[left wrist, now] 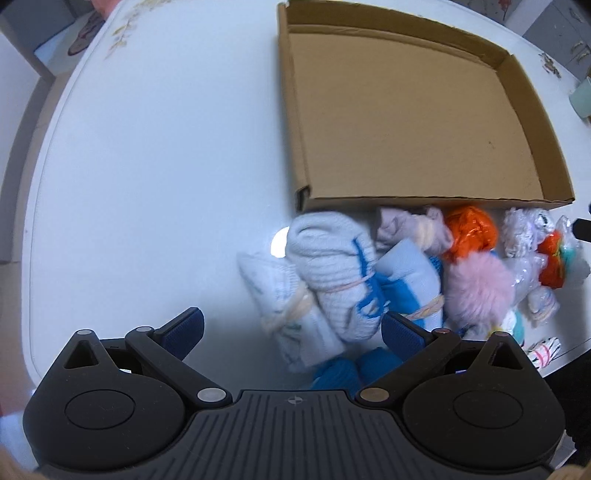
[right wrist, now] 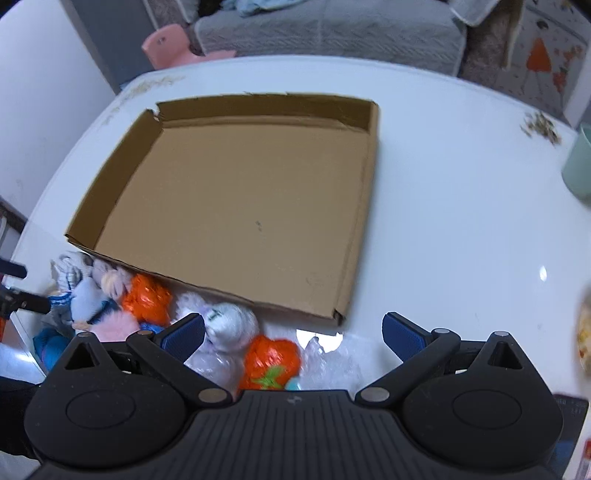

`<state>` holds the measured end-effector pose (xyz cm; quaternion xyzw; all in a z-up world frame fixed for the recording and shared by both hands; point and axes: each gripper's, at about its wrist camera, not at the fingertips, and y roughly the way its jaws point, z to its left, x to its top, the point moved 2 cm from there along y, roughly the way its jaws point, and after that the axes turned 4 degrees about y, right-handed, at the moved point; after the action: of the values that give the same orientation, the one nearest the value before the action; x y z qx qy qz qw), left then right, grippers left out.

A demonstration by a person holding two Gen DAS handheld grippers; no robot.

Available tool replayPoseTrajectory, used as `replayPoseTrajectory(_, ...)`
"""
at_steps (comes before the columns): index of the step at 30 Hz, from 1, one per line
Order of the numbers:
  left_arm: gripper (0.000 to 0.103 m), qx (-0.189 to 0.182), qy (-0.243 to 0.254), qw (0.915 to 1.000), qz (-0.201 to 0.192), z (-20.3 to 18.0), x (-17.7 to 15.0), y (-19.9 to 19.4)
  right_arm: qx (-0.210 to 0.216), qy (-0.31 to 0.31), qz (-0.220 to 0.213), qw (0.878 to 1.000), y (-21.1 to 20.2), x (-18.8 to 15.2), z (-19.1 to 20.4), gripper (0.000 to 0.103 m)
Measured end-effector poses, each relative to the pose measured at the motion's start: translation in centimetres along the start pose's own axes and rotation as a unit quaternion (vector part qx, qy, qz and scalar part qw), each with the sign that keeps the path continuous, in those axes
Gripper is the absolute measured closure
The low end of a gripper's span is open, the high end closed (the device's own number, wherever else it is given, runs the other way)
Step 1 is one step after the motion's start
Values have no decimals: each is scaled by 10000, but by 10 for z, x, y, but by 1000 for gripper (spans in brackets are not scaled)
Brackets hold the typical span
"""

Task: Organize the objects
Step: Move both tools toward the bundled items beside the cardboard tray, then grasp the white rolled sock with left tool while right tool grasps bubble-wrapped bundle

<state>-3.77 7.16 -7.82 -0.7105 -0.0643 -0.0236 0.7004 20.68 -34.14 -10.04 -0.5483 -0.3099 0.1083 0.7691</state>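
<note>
A shallow cardboard box (left wrist: 406, 122) (right wrist: 243, 206) lies open and empty on the white table (left wrist: 147, 166). Along its near wall sits a heap of rolled sock bundles (left wrist: 332, 280), an orange crinkly ball (left wrist: 469, 229) (right wrist: 147, 299), a pink pompom (left wrist: 480, 288) and plastic-wrapped toys (right wrist: 229, 325). My left gripper (left wrist: 291, 328) hovers open above the white and blue bundles. Over an orange strawberry-like toy (right wrist: 271, 360) and clear wrap, my right gripper (right wrist: 293, 328) is open too. Neither holds anything.
A pale green cup (right wrist: 580, 166) stands at the table's right edge. A grey sofa (right wrist: 332, 26) and a pink stool (right wrist: 170, 48) lie beyond the far edge. The table's left part (left wrist: 129, 184) and right part (right wrist: 461, 221) are bare white surface.
</note>
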Motion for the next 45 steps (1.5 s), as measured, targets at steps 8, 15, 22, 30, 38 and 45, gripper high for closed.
replayPoseTrajectory(8, 1, 6, -86, 9999, 84, 2, 1, 4, -200, 547, 228, 9980, -1, -11, -20, 17)
replayPoseTrajectory(15, 1, 44, 82, 9998, 160, -9, -1, -2, -270, 752, 383, 9961, 1, -15, -30, 32)
replayPoseTrajectory(22, 1, 388, 121, 9984, 383, -13, -2, 18, -314, 761, 632, 9946, 16, -18, -24, 56)
replayPoseTrajectory(30, 4, 599, 535, 9963, 315, -48, 5, 37, -232, 788, 644, 9945, 21, -17, -22, 61)
replayPoseTrajectory(38, 16, 479, 520, 9972, 240, -59, 4, 45, -251, 974, 625, 9930, 24, -12, -27, 57)
replayPoseTrajectory(45, 48, 335, 383, 9987, 82, -68, 10, 40, -242, 1062, 615, 9921, 29, -7, -24, 57)
